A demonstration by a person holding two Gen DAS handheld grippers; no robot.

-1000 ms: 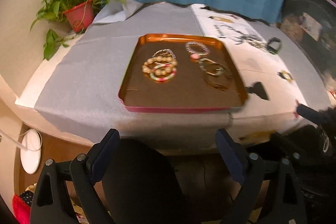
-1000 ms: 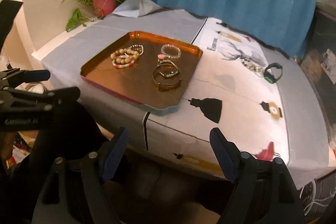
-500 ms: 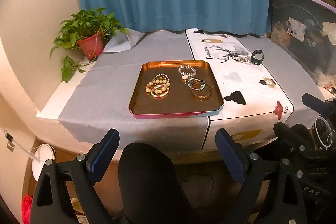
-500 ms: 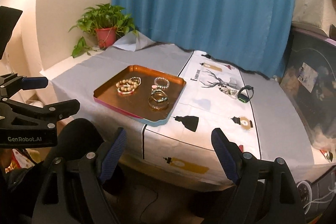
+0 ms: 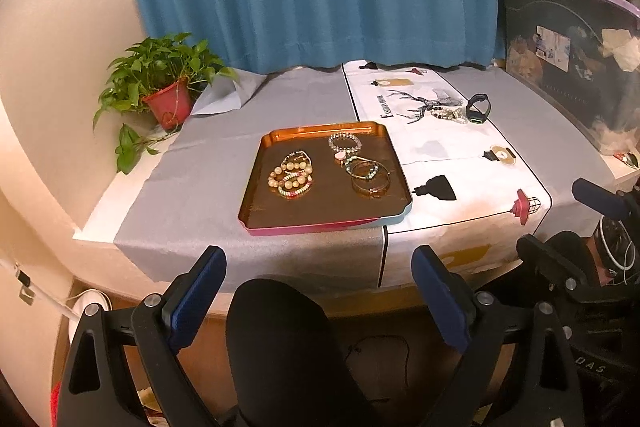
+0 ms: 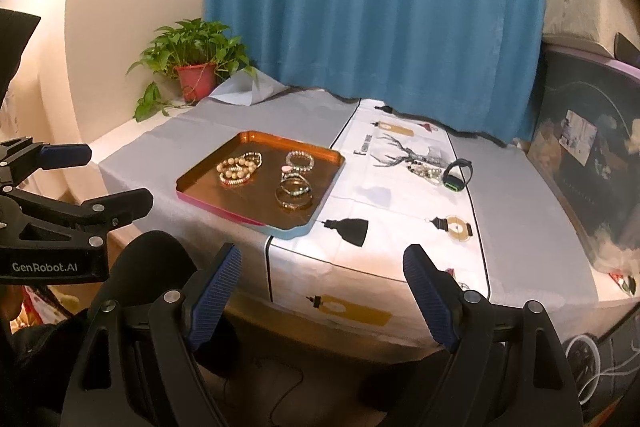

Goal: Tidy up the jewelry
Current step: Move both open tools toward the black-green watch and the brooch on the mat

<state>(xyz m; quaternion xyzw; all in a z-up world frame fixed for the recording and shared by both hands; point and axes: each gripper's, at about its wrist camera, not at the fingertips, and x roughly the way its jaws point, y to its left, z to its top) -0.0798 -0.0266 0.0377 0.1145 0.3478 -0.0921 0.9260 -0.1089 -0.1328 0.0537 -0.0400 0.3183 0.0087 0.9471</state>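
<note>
In the left wrist view, the left tongs [image 5: 318, 291] stand wide apart with nothing between the blue pads, low in front of the worktop [image 5: 192, 187]. The tray [image 5: 280, 221] lies at 12 o'clock from the tongs, half on the grey cloth and half on the white printed cloth. Inside it, a heap of beaded bracelets [image 5: 291, 174] lies at the left, and the thin bangles [image 5: 370, 179] lie at the right, with a small bead bracelet [image 5: 345, 142] behind them. Outside the tray, at about 1 o'clock, a black watch [image 5: 478, 108] and a bead chain [image 5: 448, 114] lie just beside each other on the white cloth. A potted plant [image 5: 164, 87] stands at 10 o'clock near the wall. The right tongs [image 5: 600, 211] show at the right edge, at 3 o'clock. In the right wrist view, the right tongs [image 6: 322, 285] are also spread apart and hold nothing. The tray [image 6: 240, 217] is at 11 o'clock, the watch [image 6: 458, 174] at 1 o'clock, well apart from the tray. The left tongs [image 6: 80, 179] appear at 9 o'clock, with jaws apart. A blue curtain [image 6: 360, 7] hangs behind the worktop.
</note>
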